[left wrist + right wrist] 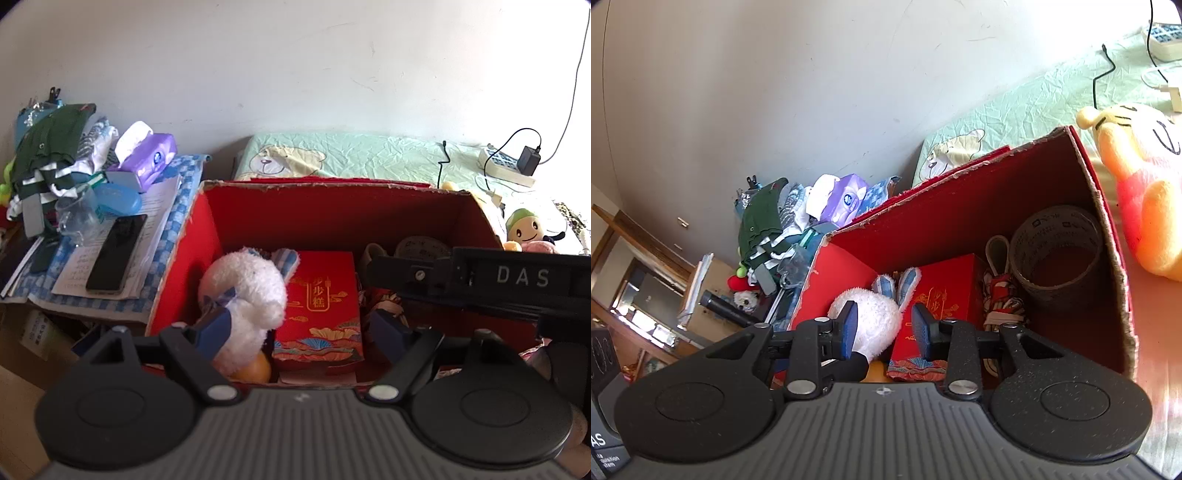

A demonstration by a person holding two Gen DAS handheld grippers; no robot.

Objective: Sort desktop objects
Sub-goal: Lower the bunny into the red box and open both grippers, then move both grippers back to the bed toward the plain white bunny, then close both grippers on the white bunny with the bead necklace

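Hovering over the near rim of the red box [177,266], both grippers look down into it and carry nothing. Left gripper [306,328] — jaws spread wide, empty; its left pad sits against the near side of the white plush rabbit [247,295], its right pad is over the striped cloth bundle [999,299]. Right gripper [884,328] — jaws part open, empty, narrower than the left; the gap lines up on the seam between rabbit and red gift box [942,302].

Key relation: the rabbit lies just ahead of and below both sets of jaws, in the left half of the box, its long axis running near-to-far with the blue-checked ears at the far end. The right gripper looks nearer to it and better centred, so I judge it the likelier one to act, whether lifting the rabbit or having just let it go — cannot tell which.

Rabbit looks soft, fluffy, easily squashed; an orange ball [255,369] is tucked under its near end. Gift box stands flat beside it, touching. Further right, a tape roll [1056,251] stands on end in the far right corner. Beyond the box, a yellow plush [1141,192] on the bed [369,155]; to the left, a cluttered desk [173,229] with a phone [116,254].
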